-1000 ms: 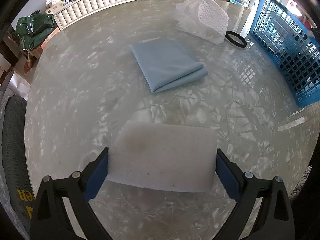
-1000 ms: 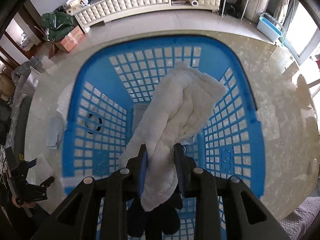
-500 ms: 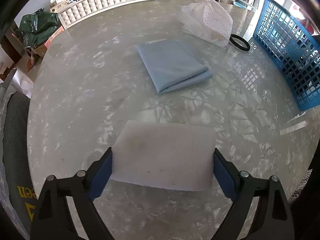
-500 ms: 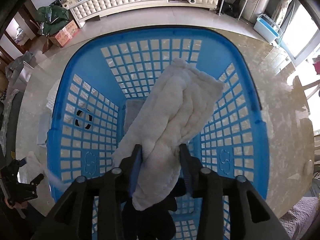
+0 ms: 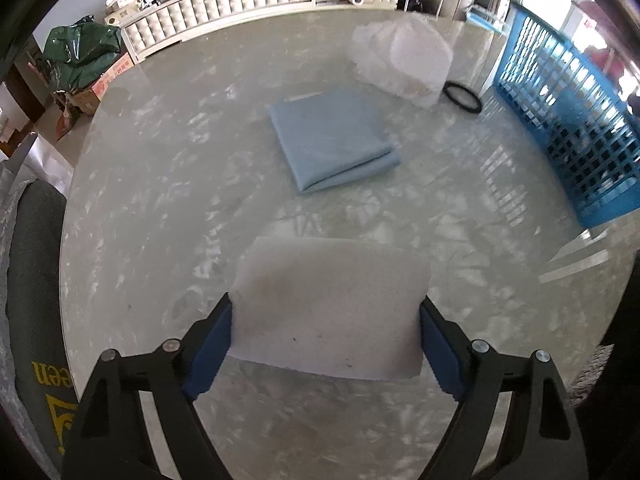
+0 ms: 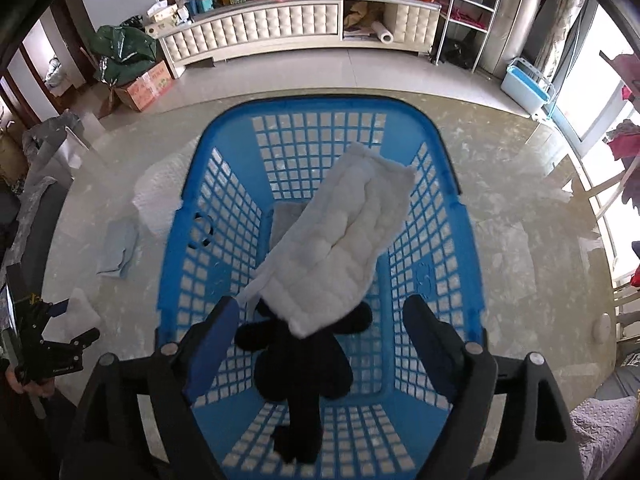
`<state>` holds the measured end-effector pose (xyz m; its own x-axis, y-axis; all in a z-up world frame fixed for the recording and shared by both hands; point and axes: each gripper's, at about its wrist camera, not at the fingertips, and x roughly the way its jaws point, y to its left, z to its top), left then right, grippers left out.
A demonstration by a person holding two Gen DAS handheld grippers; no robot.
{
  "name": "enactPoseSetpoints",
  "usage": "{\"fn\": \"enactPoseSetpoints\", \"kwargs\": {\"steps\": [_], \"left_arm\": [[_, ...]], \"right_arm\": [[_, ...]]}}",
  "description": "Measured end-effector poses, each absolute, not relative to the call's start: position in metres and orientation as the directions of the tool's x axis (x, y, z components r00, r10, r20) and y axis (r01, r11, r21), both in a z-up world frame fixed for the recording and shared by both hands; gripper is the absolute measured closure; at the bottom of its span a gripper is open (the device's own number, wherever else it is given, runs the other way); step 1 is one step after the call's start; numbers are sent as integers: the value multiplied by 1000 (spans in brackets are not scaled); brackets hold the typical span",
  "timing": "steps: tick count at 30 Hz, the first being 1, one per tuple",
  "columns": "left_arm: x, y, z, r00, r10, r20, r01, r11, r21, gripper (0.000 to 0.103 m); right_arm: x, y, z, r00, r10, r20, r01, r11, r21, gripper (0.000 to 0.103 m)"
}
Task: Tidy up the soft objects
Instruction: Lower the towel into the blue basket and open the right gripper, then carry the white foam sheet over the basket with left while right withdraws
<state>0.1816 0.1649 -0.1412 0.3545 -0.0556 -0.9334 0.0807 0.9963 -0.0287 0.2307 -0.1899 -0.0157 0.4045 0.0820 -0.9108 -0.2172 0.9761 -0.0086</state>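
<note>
In the left wrist view a flat white foam pad (image 5: 328, 304) lies between the fingers of my left gripper (image 5: 326, 328). Its jaws are closing, and the blue pads (image 5: 218, 340) press on the pad's two side edges. I cannot tell whether the pad is off the table. In the right wrist view my right gripper (image 6: 320, 320) hangs over the blue basket (image 6: 320, 104). Its jaws are opening, with nothing between them. Below it in the basket a white quilted towel (image 6: 344, 240) lies slanted over a black soft item (image 6: 300, 368) and a grey piece (image 6: 286, 220).
On the marble table (image 5: 160, 200) lie a folded light-blue cloth (image 5: 332, 140), a white padded bundle (image 5: 404, 56) and a black ring (image 5: 463, 97). The basket wall (image 5: 560, 100) stands at the right. A dark chair (image 5: 32, 280) stands by the table's left edge.
The right jaws opened and let go of the white towel, which dropped into the basket. The right gripper rose and drew back. The left jaws narrowed onto the foam pad.
</note>
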Motion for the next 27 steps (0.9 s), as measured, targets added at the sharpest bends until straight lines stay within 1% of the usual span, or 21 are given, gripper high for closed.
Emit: {"fn": "enactPoseSetpoints", "kwargs": {"steps": [5,15,17,19,21,27], "left_arm": [[173,154,-115,380,-99,-920,58,995,-83,19],[176,94,-41,471,-139,-871,138,987,-83,19],[177,78,-26,483,-153,-862,153,984,-89,19],[180,63,-16,494,-168,-853,172,981,-93,19],[183,46,-5,505,-184,-843,197,976,-95,19],[200,-6,18,517,-210,-830,264,961,-79,19]], "right_arm": [[212,-202,-5,449,67,-891,-206,978,-30,10],[199,-238,-6,468,49,-882,-173,984,-38,10],[193,-244,-5,508,26,-861,-154,986,-61,10],[187,-253,-2,537,19,-843,-141,988,-68,7],[184,-258,-1,545,32,-838,-137,989,-52,3],[181,-280,5,569,61,-820,-116,993,-7,0]]}}
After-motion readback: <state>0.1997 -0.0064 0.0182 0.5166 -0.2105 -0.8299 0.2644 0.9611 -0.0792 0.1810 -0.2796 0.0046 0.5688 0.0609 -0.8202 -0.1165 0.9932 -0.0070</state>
